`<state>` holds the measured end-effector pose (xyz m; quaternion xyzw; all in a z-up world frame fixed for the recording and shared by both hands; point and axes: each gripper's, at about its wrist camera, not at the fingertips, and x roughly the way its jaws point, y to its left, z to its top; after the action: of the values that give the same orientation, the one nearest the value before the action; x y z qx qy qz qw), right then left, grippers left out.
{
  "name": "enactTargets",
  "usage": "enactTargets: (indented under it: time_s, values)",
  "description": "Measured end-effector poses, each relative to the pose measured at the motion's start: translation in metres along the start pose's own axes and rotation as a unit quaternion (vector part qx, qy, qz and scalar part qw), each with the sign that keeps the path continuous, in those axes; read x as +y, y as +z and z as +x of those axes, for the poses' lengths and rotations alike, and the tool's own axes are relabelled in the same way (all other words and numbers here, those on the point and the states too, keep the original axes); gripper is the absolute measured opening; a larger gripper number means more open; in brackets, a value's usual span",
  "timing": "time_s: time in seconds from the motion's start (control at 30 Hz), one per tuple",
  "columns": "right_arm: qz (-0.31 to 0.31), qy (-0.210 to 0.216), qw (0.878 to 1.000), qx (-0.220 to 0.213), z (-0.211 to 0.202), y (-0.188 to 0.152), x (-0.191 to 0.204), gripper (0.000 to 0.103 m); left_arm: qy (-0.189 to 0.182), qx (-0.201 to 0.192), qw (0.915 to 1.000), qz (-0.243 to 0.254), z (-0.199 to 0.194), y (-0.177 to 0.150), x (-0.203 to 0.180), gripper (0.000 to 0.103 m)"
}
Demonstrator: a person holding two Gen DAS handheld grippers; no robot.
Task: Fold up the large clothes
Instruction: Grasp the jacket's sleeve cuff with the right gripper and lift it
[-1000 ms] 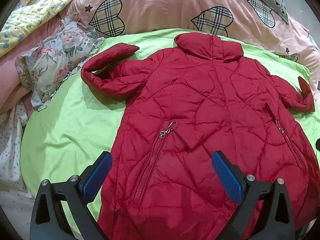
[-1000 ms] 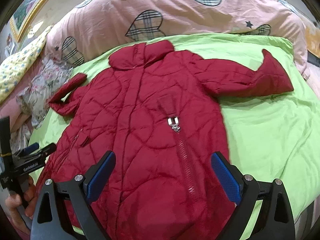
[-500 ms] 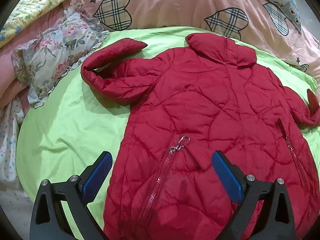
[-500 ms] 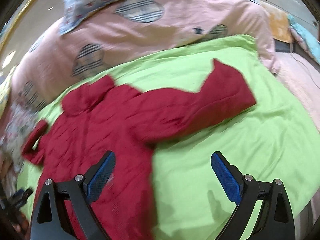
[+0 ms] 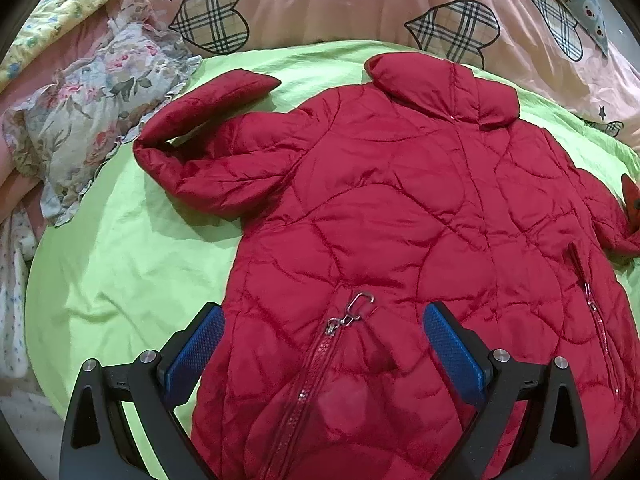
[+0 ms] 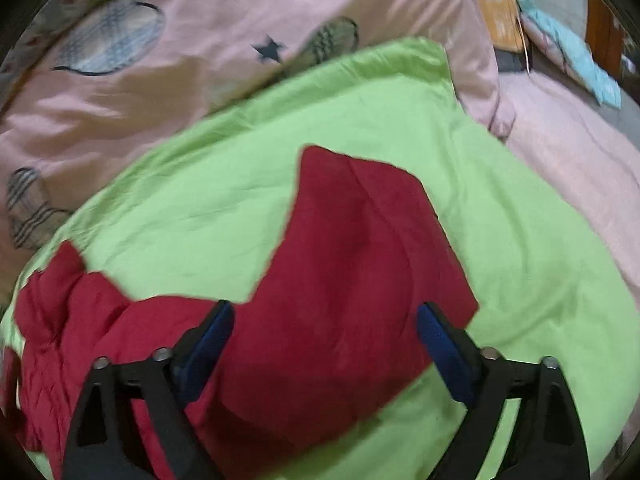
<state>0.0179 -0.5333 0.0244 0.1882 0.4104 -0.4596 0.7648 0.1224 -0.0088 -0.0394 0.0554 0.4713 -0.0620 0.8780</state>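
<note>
A red quilted jacket (image 5: 400, 216) lies spread flat, front up, on a light green sheet (image 5: 120, 256), collar away from me. Its left sleeve (image 5: 208, 136) is bent back on itself. My left gripper (image 5: 324, 320) is open and empty, hovering over the jacket's lower left front near a zip pull (image 5: 352, 312). In the right wrist view, my right gripper (image 6: 326, 320) is open and empty, hovering over the jacket's right sleeve (image 6: 360, 264), whose cuff points away from me. That view is blurred.
A pink duvet with plaid hearts (image 5: 360, 4) is bunched along the far side of the sheet. A floral cloth (image 5: 92, 112) lies at the left. At the right are pink bedding (image 6: 572, 168) and a teal cloth (image 6: 576, 60).
My right gripper has swung right from the jacket's body to above the right sleeve. My left gripper has moved a little closer over the lower left front. Both stay open.
</note>
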Motion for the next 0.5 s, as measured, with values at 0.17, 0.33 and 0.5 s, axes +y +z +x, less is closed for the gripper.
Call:
enactTargets:
  time_s: [0.17, 0.33, 0.5]
  values:
    - [-0.015, 0.011, 1.000, -0.007, 0.000, -0.006, 0.001, 0.020, -0.001, 0.011, 0.9999, 0.005, 0.009, 0.000, -0.004, 0.101]
    - [-0.024, 0.048, 0.998, -0.025, -0.016, -0.014, 0.012, 0.012, -0.006, 0.023, 0.9997, 0.002, 0.015, -0.001, -0.006, 0.101]
    - [-0.040, 0.113, 0.992, -0.045, -0.045, -0.027, 0.037, 0.011, -0.010, 0.031, 0.9995, -0.005, 0.017, -0.001, -0.004, 0.101]
